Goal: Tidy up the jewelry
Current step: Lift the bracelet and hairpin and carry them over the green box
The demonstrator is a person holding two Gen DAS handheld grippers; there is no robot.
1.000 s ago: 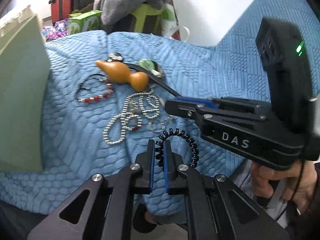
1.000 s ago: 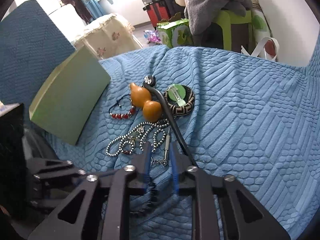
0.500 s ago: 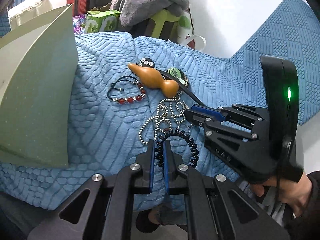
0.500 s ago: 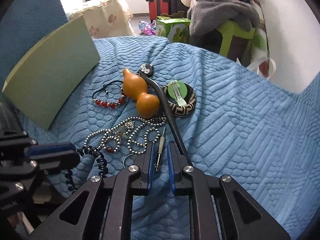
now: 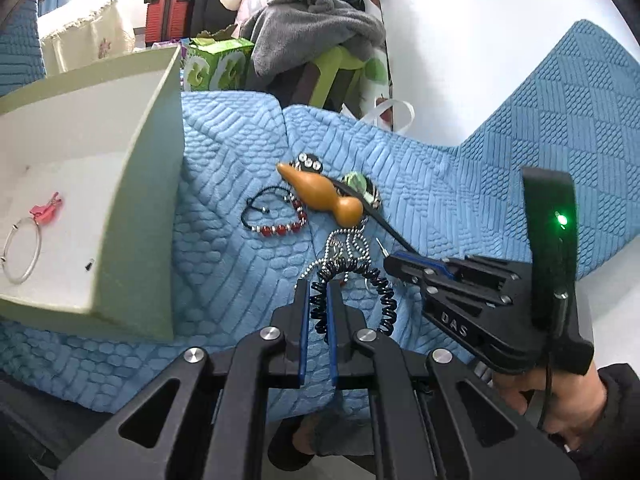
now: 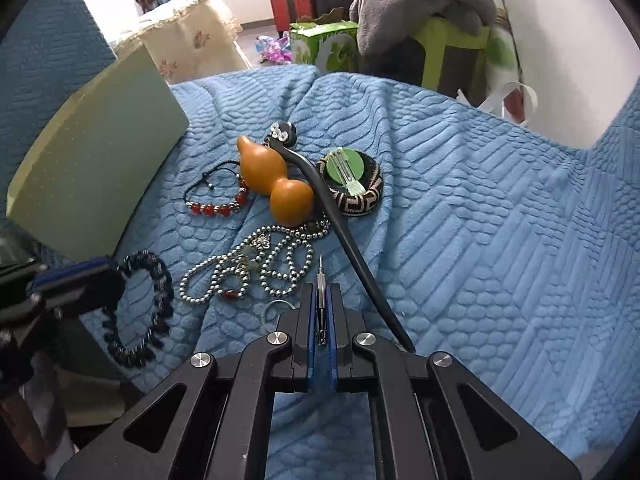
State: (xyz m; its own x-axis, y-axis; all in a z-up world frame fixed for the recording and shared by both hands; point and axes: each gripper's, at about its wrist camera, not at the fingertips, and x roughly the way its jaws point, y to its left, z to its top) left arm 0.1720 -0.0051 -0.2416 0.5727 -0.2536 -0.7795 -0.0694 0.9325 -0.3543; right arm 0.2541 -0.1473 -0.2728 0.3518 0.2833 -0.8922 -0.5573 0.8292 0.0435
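My left gripper (image 5: 319, 292) is shut on a black coil hair tie (image 5: 376, 288), held just above the blue blanket; the tie also shows in the right wrist view (image 6: 140, 308). My right gripper (image 6: 321, 300) is shut on a thin metal pin (image 6: 320, 296) with a key ring (image 6: 276, 308) at its side. On the blanket lie a silver bead necklace (image 6: 256, 264), a red bead bracelet (image 6: 216, 200), an orange gourd (image 6: 276, 184), a black hair stick (image 6: 332, 216) and a patterned bangle (image 6: 356, 188). The pale green box (image 5: 132, 216) stands open at the left.
Inside the box lie a silver bangle (image 5: 22, 252) and a pink clip (image 5: 46, 208). Behind the blanket (image 6: 480, 240) are a green stool (image 6: 452, 48) under grey clothes, a green carton (image 6: 320, 44) and red luggage. A white wall is at the right.
My right gripper has closed on the metal pin. My left gripper has lifted and swung left with the coil tie, so the open box interior now shows.
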